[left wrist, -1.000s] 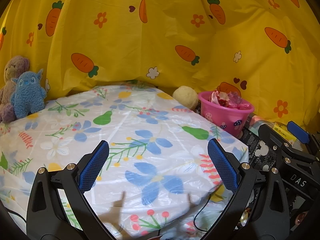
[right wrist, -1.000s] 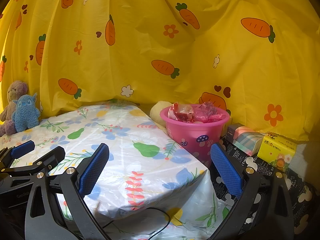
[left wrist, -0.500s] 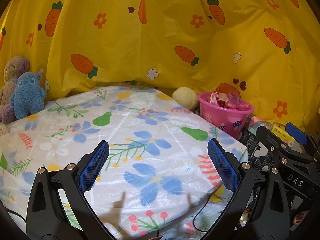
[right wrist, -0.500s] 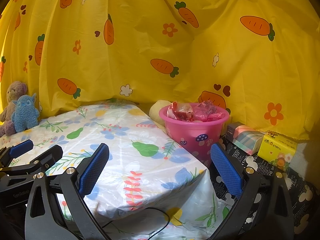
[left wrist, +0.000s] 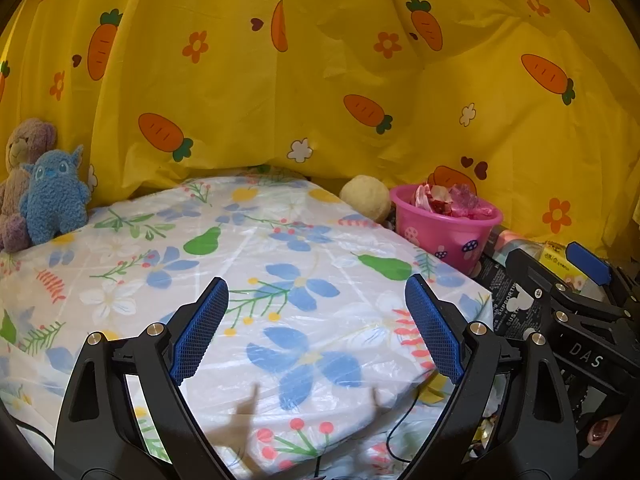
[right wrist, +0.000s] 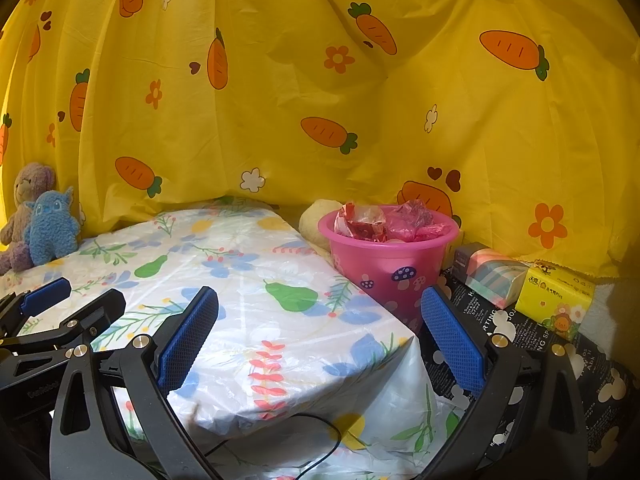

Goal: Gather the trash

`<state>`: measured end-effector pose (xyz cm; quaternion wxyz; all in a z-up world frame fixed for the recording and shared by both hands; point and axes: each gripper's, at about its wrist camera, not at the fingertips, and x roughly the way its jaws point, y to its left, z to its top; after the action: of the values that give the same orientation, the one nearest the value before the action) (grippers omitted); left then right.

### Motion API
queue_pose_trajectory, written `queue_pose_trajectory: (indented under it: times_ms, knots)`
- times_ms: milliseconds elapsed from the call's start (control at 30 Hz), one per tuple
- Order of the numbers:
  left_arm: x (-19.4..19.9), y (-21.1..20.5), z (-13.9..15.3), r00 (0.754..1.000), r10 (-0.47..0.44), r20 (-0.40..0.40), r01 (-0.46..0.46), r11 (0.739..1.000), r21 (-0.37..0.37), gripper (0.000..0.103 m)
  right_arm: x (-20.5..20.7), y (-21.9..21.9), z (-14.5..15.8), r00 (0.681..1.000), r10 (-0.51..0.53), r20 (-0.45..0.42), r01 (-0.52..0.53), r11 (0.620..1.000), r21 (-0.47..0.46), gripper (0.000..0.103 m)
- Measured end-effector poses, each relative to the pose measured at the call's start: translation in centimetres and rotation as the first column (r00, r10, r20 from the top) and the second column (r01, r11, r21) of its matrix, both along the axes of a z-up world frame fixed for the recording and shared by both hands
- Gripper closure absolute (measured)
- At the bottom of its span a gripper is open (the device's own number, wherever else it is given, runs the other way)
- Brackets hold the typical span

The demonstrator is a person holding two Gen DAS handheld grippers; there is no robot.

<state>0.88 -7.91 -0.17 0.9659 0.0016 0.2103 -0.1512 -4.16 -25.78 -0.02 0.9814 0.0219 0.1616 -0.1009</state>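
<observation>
A pink bucket [left wrist: 444, 232] [right wrist: 392, 256] stands off the table's far right corner, filled with crumpled red and pink wrappers [left wrist: 444, 200] [right wrist: 384, 222]. My left gripper [left wrist: 316, 292] hovers over the floral table cover [left wrist: 280, 240]. Its jaws are closing, still wide apart, with nothing between them. My right gripper [right wrist: 320, 296] is open and holds nothing, over the table's right front corner, short of the bucket. One of the right gripper's blue pads [left wrist: 588, 264] shows at the right edge of the left wrist view. No loose trash is visible on the table.
Two plush toys [left wrist: 48, 196] sit at the far left of the table and a cream plush ball [left wrist: 366, 198] lies beside the bucket. A pastel box [right wrist: 496, 276] and a yellow tissue pack [right wrist: 556, 300] lie right of the bucket. A carrot-print yellow curtain [right wrist: 320, 80] closes off the back.
The left gripper's jaws have drawn slightly closer together. Both hands stay where they were and the right gripper's jaws are unchanged.
</observation>
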Motion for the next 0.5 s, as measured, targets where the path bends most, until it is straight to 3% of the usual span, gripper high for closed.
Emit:
queue_pose_trajectory:
  times_ms: [300, 500]
  knots:
    - [-0.77, 0.32, 0.27, 1.000, 0.007, 0.020, -0.007, 1.000, 0.005, 0.006, -0.41, 0.11, -0.24, 1.000, -0.002, 0.007, 0.002, 1.000, 0.008, 0.005]
    - [-0.94, 0.39, 0.31, 1.000, 0.009, 0.025, -0.009, 1.000, 0.010, 0.006, -0.70, 0.00, -0.32, 1.000, -0.003, 0.010, 0.003, 1.000, 0.012, 0.005]
